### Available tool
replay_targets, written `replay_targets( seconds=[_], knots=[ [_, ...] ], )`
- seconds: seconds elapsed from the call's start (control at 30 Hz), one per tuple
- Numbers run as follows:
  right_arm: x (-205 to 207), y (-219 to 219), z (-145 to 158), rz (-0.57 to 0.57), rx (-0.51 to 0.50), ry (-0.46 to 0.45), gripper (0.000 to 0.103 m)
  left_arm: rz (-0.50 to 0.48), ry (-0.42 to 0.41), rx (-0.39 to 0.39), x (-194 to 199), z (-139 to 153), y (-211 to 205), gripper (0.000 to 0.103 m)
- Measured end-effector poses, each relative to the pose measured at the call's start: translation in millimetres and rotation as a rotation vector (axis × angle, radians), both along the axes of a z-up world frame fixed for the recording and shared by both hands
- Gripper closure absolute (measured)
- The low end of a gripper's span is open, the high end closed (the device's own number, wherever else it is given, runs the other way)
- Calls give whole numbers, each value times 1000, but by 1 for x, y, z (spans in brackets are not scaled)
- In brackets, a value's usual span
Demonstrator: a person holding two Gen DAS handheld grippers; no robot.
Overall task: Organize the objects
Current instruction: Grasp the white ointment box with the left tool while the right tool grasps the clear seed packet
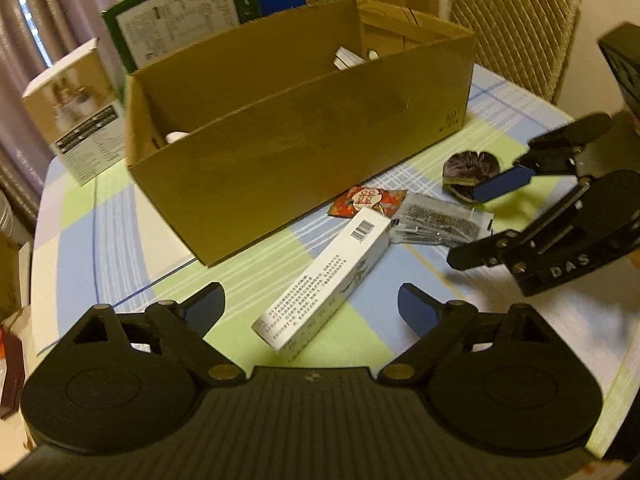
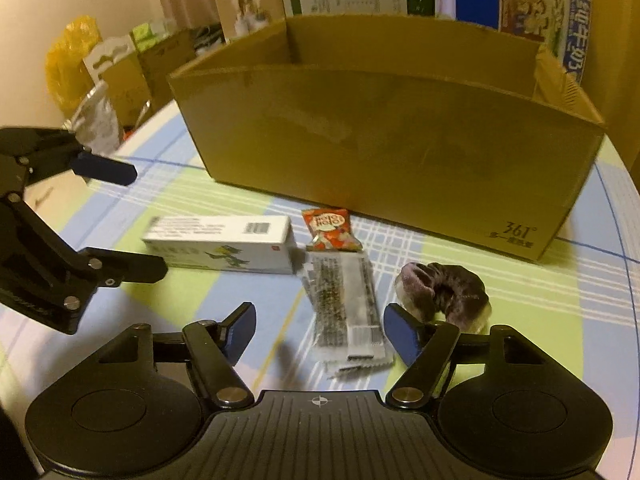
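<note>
- Your left gripper [image 1: 310, 312] is spread wide, empty, over the white carton [image 1: 326, 274].
- Your right gripper [image 2: 318, 330] gapes, empty, over the clear snack packet [image 2: 346, 308].
- The scrunchie [image 2: 444, 294] lies beside the cardboard box [image 2: 400, 152] mid-table.

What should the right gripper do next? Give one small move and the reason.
Probably lower the right gripper onto the clear snack packet and close. It is open, the packet lies between its fingers, and the cardboard box stands just beyond.
</note>
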State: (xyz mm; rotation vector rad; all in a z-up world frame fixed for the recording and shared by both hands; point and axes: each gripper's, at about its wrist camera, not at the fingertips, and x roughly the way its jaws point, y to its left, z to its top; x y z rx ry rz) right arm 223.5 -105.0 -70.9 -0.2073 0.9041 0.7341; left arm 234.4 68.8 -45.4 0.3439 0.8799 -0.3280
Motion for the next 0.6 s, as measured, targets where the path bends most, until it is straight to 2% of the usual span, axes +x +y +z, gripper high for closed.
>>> replay_targets(
  seconds=[0.13, 0.27, 0.33, 0.4, 0.43, 0.47, 0.6],
  knots=[
    [11, 9, -12, 19, -45, 3, 43, -50, 16, 46, 13, -12, -6, 17],
    [14, 16, -19, 45, -76, -3, 51, -99, 47, 65, 25, -23, -14, 26],
    [14, 18, -21, 52, -93, -20, 56, -110, 63, 80, 31, -29, -18, 34],
    [12, 17, -21, 44, -104, -33, 66, -112, 81, 85, 35, -34, -21, 45],
    [12, 16, -21, 36, -103, -33, 66, -104, 91, 82, 37, -35, -21, 48],
    [12, 13, -21, 27, -95, -26, 67, -89, 101, 75, 38, -36, -20, 58],
    [6, 0, -20, -23, -74, -1, 68, -25, 115, 36, 32, -36, -21, 66]
  ],
)
